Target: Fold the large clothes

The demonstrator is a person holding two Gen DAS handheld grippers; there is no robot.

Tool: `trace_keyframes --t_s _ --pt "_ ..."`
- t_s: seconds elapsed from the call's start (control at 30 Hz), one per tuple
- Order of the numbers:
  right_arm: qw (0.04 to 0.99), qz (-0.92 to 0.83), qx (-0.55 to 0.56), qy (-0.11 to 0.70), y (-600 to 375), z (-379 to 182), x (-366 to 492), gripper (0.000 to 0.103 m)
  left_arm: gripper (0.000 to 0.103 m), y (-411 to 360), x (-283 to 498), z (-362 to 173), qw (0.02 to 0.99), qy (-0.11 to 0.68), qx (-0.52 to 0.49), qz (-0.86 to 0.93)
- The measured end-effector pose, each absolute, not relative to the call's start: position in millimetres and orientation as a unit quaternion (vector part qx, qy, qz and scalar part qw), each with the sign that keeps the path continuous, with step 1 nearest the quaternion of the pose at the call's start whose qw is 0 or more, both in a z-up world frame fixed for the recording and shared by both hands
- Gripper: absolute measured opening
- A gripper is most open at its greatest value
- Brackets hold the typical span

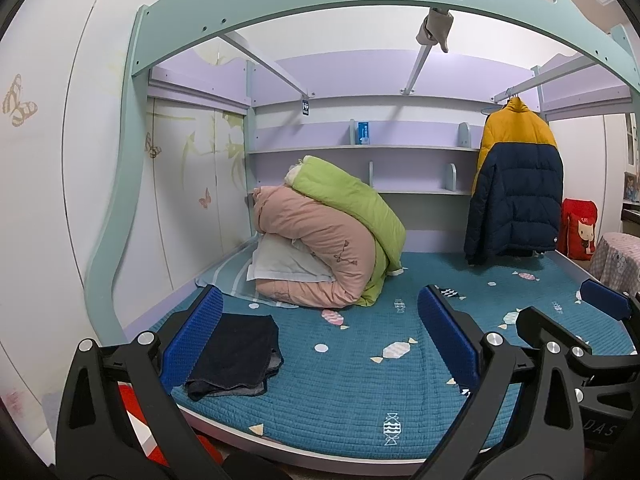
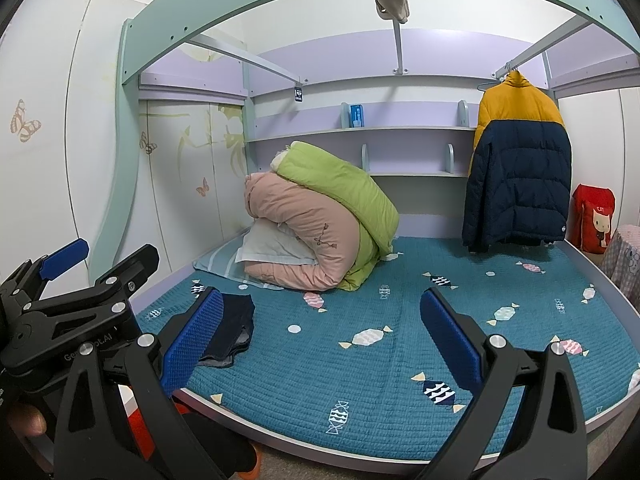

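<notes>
A yellow and navy puffer jacket (image 1: 516,184) (image 2: 520,160) hangs on a hanger from a rail at the bed's far right. A folded dark garment (image 1: 236,356) (image 2: 234,328) lies on the teal bedspread (image 1: 352,400) (image 2: 360,380) near the front left corner. My left gripper (image 1: 320,340) is open and empty above the bed's front edge, its left pad beside the dark garment. To its right, my right gripper (image 2: 322,340) is likewise open and holds nothing. Each gripper shows at the edge of the other's view: the right one (image 1: 568,312), the left one (image 2: 100,264).
A rolled pink quilt (image 1: 316,248) and green quilt (image 1: 352,204) sit on a pillow at the bed's back left. Shelves (image 1: 360,150) line the rear wall. A red bag (image 1: 578,228) and a covered stool (image 1: 616,264) stand at the right. A green bed frame (image 1: 320,4) arches overhead.
</notes>
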State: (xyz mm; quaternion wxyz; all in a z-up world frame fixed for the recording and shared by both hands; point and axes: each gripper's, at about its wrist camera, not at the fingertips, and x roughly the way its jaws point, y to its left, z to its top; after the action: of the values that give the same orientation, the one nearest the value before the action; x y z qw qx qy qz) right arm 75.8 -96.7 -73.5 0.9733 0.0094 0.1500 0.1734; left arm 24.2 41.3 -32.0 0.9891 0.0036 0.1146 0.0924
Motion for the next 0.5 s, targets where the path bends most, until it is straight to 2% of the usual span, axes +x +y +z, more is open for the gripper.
trace_keyframes --t_s 0.5 --pt "0.973 0.166 0.019 0.161 -104.7 -82.3 87.6 0.095 0.098 28.3 42.9 -40.8 0.988 0.119 0.021 0.101"
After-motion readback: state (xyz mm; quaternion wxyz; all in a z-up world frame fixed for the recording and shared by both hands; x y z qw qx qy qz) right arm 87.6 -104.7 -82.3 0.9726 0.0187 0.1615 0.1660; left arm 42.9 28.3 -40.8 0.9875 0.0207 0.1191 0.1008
